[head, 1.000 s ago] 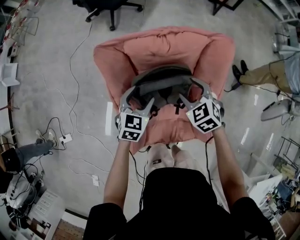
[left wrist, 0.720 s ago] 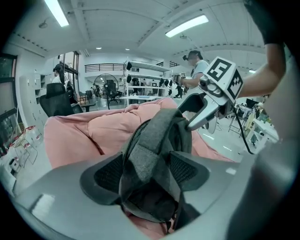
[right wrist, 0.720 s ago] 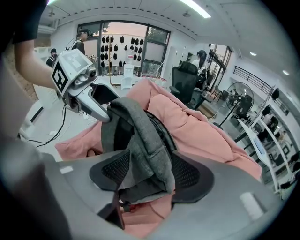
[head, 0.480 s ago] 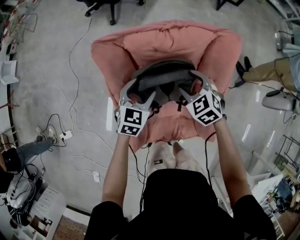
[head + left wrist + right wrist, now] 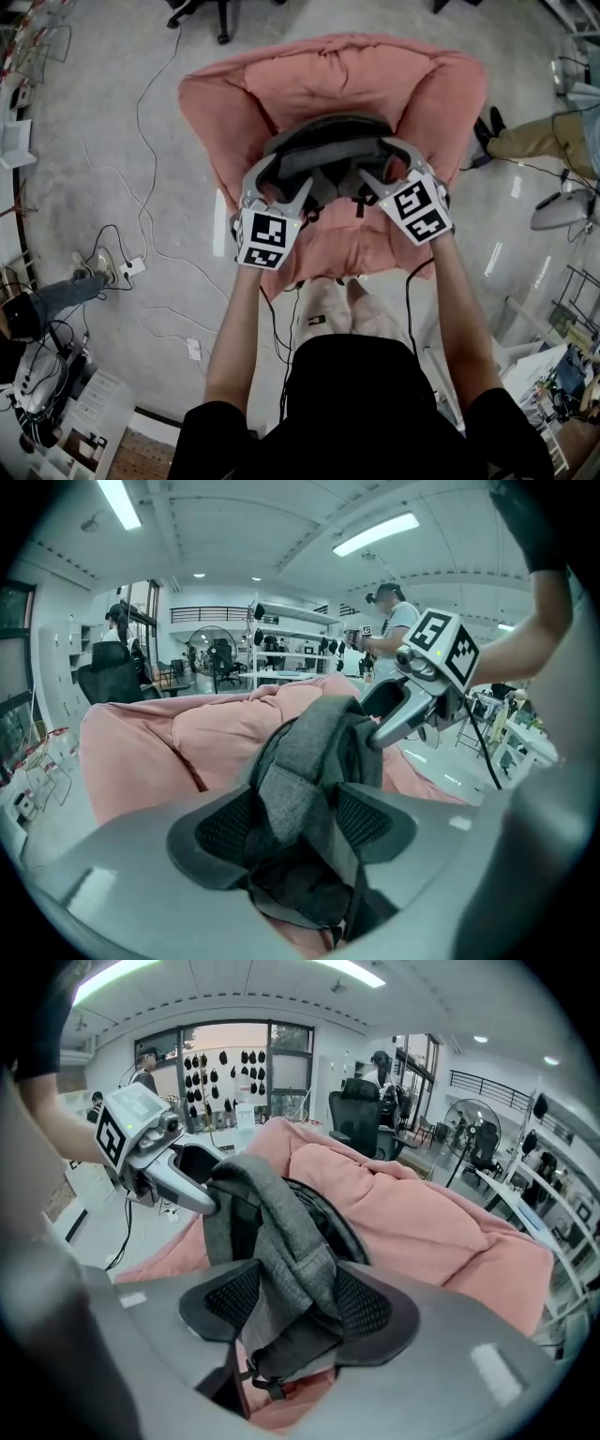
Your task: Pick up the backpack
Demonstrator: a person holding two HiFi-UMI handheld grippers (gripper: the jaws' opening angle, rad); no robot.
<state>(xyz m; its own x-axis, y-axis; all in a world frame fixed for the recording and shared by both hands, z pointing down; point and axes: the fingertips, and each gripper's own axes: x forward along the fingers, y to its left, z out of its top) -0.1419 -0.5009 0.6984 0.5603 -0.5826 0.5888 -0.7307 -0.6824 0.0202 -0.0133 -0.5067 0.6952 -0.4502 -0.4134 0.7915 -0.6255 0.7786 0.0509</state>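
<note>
A grey backpack (image 5: 323, 155) lies on a pink beanbag chair (image 5: 319, 84). My left gripper (image 5: 281, 187) sits at the bag's left side, my right gripper (image 5: 373, 169) at its right. In the left gripper view a grey shoulder strap (image 5: 300, 780) runs up between the jaws of the left gripper (image 5: 295, 822). Those jaws have just been closing, still wide around the strap. In the right gripper view the other strap (image 5: 281, 1241) lies bunched between the wide-set jaws of the right gripper (image 5: 298, 1302).
The beanbag stands on a grey floor with loose cables (image 5: 141, 141) and a power strip (image 5: 131, 275) to the left. An office chair (image 5: 202, 9) stands behind it. A seated person's legs (image 5: 525, 141) reach in from the right.
The right gripper has sunk a little and rolled slightly at the bag's right strap. The left gripper stays where it was, with the strap between its jaws.
</note>
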